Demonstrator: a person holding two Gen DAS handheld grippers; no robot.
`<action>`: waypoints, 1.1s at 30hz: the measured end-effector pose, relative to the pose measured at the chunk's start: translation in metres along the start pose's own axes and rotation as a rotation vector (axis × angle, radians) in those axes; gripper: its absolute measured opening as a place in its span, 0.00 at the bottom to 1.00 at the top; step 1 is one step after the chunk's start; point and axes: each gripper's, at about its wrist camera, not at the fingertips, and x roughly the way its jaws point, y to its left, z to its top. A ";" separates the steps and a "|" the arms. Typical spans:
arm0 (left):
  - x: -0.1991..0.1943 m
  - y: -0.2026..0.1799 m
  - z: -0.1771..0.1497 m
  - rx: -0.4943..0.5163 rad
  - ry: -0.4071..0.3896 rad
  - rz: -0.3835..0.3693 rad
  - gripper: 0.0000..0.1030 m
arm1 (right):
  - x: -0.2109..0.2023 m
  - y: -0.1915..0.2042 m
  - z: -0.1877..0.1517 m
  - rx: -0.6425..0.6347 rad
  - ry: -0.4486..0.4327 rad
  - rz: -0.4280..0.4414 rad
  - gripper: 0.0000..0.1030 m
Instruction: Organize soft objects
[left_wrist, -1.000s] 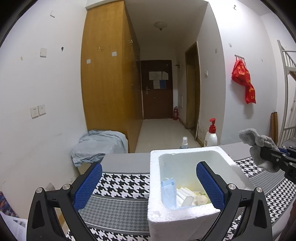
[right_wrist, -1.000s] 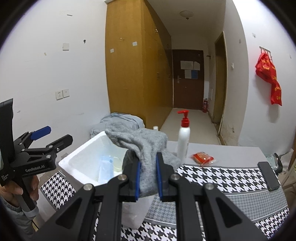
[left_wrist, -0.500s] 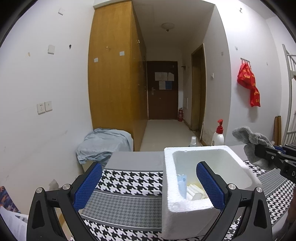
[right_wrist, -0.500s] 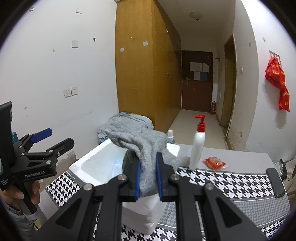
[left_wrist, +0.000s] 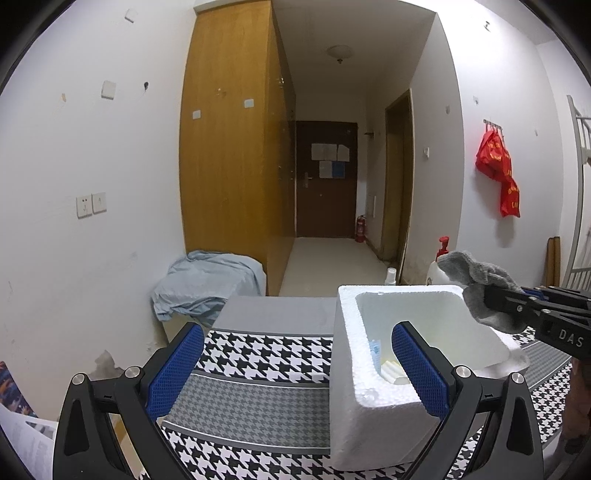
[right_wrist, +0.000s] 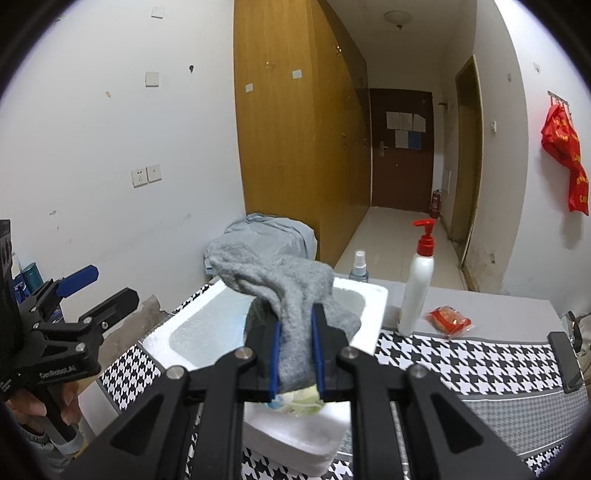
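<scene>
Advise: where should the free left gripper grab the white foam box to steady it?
Pinch the near wall of the foam box at its top rim, fingers coming from above, one inside, one outside. The wall is thick, straight, upright; the box is too wide to straddle.

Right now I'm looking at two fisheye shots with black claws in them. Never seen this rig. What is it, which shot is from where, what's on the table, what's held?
There is no robot here: a person carries a handheld two-finger gripper in each hand, and each gripper has a camera looking forward along its fingers. So one picture is the left gripper's view, the other the right's.

The left gripper is open and holds nothing; it also appears at the left edge of the right view, with the person's hand on its handle. The right gripper is shut on a grey sock, held over a white foam box that already has a few small items inside.

The box stands on a houndstooth tablecloth. Behind it are a white pump bottle, a small spray bottle and a red packet.
</scene>
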 end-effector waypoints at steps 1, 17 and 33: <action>0.000 0.001 0.000 -0.003 0.000 -0.001 0.99 | 0.002 0.001 0.000 0.005 0.005 0.009 0.18; 0.003 0.009 -0.005 -0.017 0.009 -0.017 0.99 | 0.018 0.003 0.000 0.027 0.030 0.018 0.62; -0.008 -0.008 -0.004 0.015 0.003 -0.035 0.99 | 0.000 -0.004 -0.003 0.035 0.006 0.019 0.66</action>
